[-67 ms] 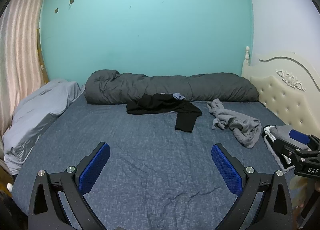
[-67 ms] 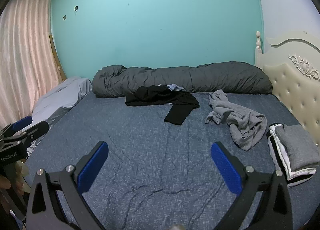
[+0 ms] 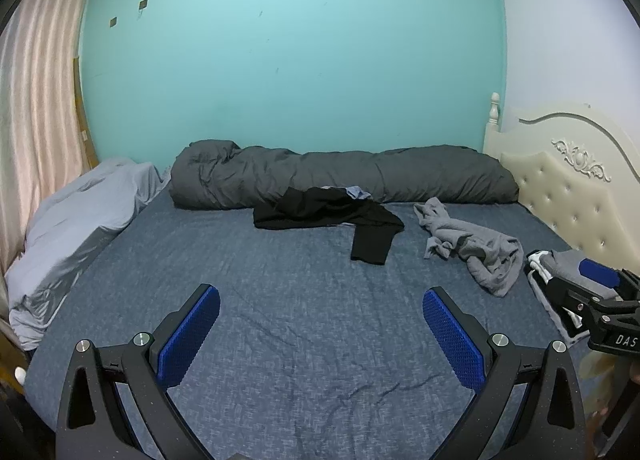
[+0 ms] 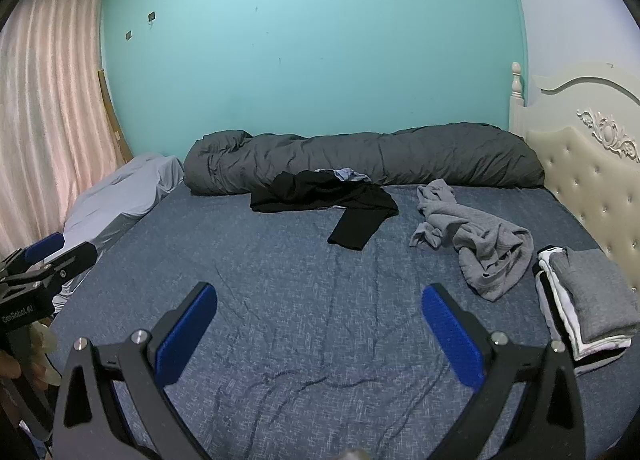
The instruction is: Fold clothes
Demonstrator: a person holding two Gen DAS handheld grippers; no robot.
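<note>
A crumpled black garment (image 3: pixel 332 214) (image 4: pixel 328 200) lies on the blue bed sheet (image 3: pixel 280 320) (image 4: pixel 280 300) near the far side, with a pale blue piece (image 3: pixel 358 192) peeking out behind it. A rumpled grey garment (image 3: pixel 476 248) (image 4: pixel 480 248) lies to its right. A stack of folded clothes (image 4: pixel 588 300) (image 3: pixel 560 264) sits at the bed's right edge. My left gripper (image 3: pixel 320 334) and right gripper (image 4: pixel 319 334) hang open above the near part of the sheet, nothing between their blue pads. Each shows in the other's view: the right gripper (image 3: pixel 600 292), the left gripper (image 4: pixel 44 260).
A rolled dark grey duvet (image 3: pixel 344 176) (image 4: pixel 360 158) lies along the teal wall. A pale grey pillow (image 3: pixel 76 228) (image 4: pixel 120 196) rests at the left edge by pink curtains (image 4: pixel 48 100). A cream tufted headboard (image 3: pixel 568 188) (image 4: pixel 592 164) bounds the right side.
</note>
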